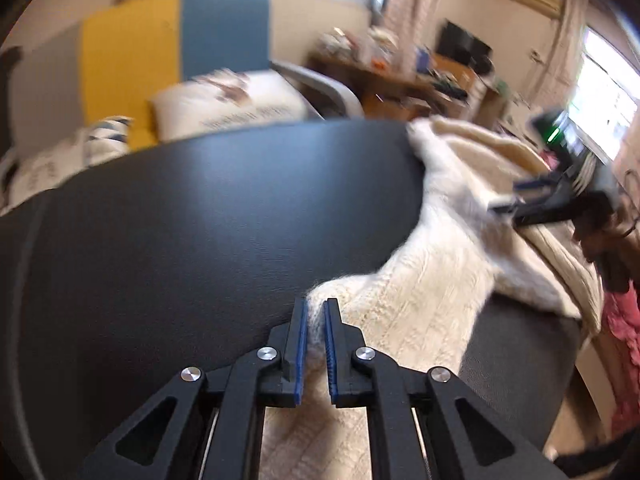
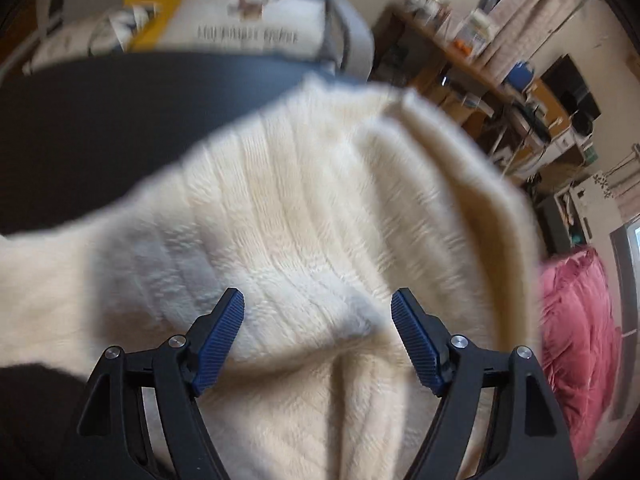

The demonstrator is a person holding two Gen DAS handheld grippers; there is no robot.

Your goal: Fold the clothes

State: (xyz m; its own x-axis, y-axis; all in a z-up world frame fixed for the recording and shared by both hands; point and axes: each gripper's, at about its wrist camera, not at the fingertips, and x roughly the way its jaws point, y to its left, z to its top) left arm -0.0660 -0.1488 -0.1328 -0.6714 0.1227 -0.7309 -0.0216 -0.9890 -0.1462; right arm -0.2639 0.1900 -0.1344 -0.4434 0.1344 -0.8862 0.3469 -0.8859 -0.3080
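At left we see the left gripper [image 1: 316, 312], jaws nearly closed, pinching a corner of the cream knit sweater [image 1: 424, 280], which runs diagonally up-right across the black table [image 1: 200, 220]. Only the right wrist view shows the right gripper [image 2: 318, 312] spread wide, empty, above the sweater's ribs.

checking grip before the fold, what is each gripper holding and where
Left gripper pinches an edge tip of the cream fluffy knit sweater; right gripper is open, holding nothing.

Both wrist views close over sweater [image 2: 304, 208]
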